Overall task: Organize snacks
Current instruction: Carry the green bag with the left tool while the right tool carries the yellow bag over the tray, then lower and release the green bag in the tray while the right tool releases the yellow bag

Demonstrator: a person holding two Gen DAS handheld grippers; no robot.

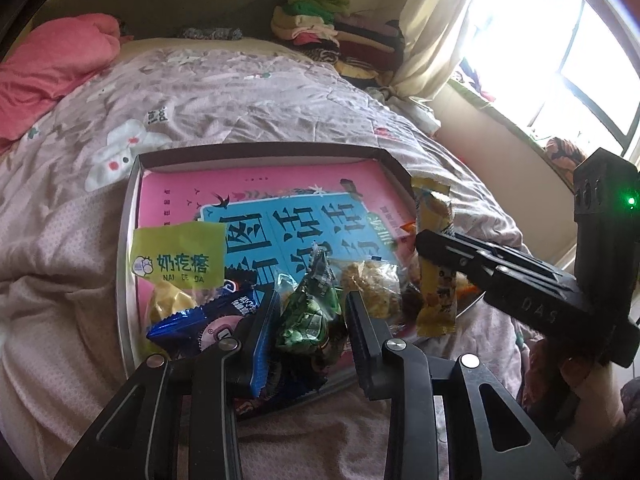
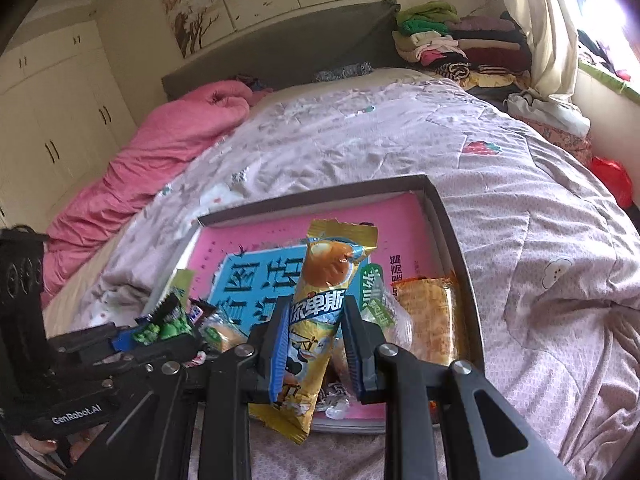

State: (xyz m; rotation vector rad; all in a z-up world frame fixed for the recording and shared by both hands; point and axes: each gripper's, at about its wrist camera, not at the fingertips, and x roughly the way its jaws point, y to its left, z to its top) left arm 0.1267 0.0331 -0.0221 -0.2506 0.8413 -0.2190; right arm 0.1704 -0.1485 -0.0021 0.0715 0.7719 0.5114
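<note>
Grippers both hung clamped over the tray (image 2: 454, 216): left gripper (image 1: 312, 316) on a green packet (image 1: 308, 316), right gripper (image 2: 314, 336) on an upright yellow bar (image 2: 320, 320) at lower centre.

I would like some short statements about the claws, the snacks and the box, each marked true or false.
1. The right claw grips a long yellow snack bar. True.
2. The left claw grips a green snack packet. True.
3. The shallow box stands on a wooden desk. False: it lies on a bed quilt.
4. A pink and blue book lies inside the box. True.
5. The folded clothes are stacked inside the box. False: they are piled by the headboard.
</note>
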